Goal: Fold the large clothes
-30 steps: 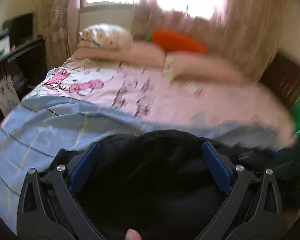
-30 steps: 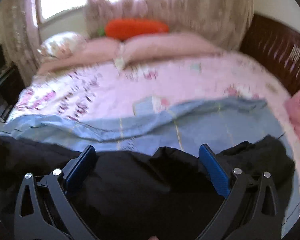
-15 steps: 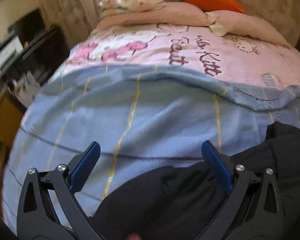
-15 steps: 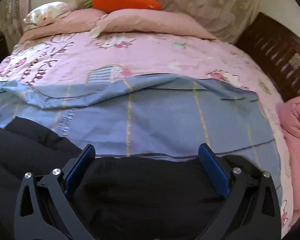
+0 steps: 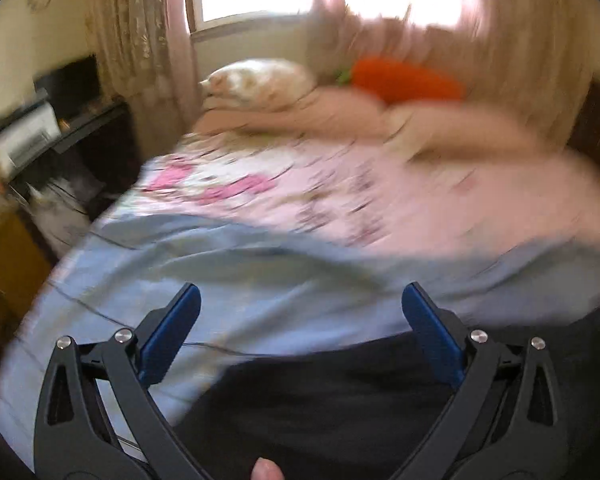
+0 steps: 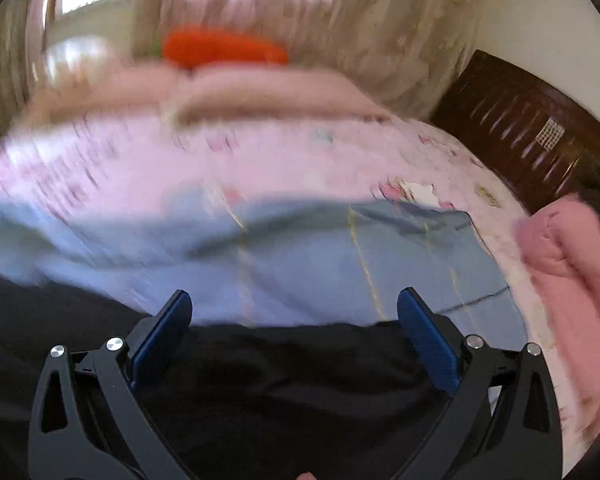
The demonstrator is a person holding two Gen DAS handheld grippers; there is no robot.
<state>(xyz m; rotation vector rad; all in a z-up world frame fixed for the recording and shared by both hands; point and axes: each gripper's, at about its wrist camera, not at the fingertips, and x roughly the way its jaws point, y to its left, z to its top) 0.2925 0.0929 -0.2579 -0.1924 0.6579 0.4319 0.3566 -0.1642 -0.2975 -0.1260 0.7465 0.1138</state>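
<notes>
Nearest to both cameras lies the black garment [image 5: 332, 408], a dark mass at the near edge of the bed, spread over the blue sheet [image 5: 228, 296]. The left gripper [image 5: 300, 320] stands with its blue pads wide apart and nothing between them; the garment's edge runs under its right finger and slants down toward the left, so the left finger hangs over bare blue sheet. The right gripper [image 6: 294, 320] is equally wide and empty, and here the garment [image 6: 292, 392] fills the whole span below both fingers, its far edge running roughly straight across just behind the fingertips. Judging from the two views, the cloth's long axis lies sideways, left to right, across the near edge of the bed, with both grippers above it and pointing away from the person toward the pillows. The right gripper seems the better placed over cloth; the left sits near what looks like the garment's left end. A fingertip [image 5: 266, 470] shows at the bottom of the left view. Beyond the blue sheet comes the pink quilt [image 6: 260, 160], then the pillows [image 5: 340, 116] with an orange carrot toy [image 5: 404, 80] on them, and a pink blanket [image 6: 568, 280] at the right side. Both views are blurred, so fine folds in the garment cannot be made out.
</notes>
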